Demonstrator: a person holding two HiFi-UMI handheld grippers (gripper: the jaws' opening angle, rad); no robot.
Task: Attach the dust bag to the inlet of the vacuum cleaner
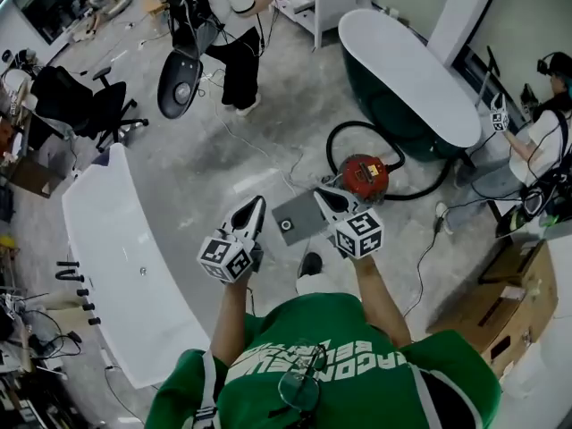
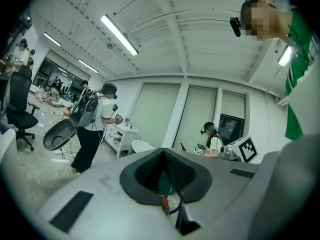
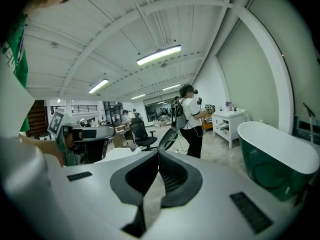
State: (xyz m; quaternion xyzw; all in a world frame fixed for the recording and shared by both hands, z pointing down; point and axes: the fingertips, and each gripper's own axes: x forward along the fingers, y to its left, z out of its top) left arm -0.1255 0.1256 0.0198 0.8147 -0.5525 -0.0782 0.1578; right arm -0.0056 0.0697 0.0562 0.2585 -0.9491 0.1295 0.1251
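Progress: nothing is attached yet; we judge that picking up and fitting both remain.
Dust bag (image 1: 299, 218): flat on the floor (image 1: 223, 159), middle of the head view, near the red vacuum cleaner (image 1: 362, 175), at its lower left, not touching.
Bag direction: hole faces up; nearly square, we see no clear long axis.
Left gripper (image 1: 253, 206): jaws pressed together, empty.
Right gripper (image 1: 320, 195): the same.

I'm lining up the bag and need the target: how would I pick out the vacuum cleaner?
Find the dark green bathtub with the white top at the head view's upper right. On the floor by its near side a black hose loops beside the vacuum cleaner: small, round, and the only red thing there.
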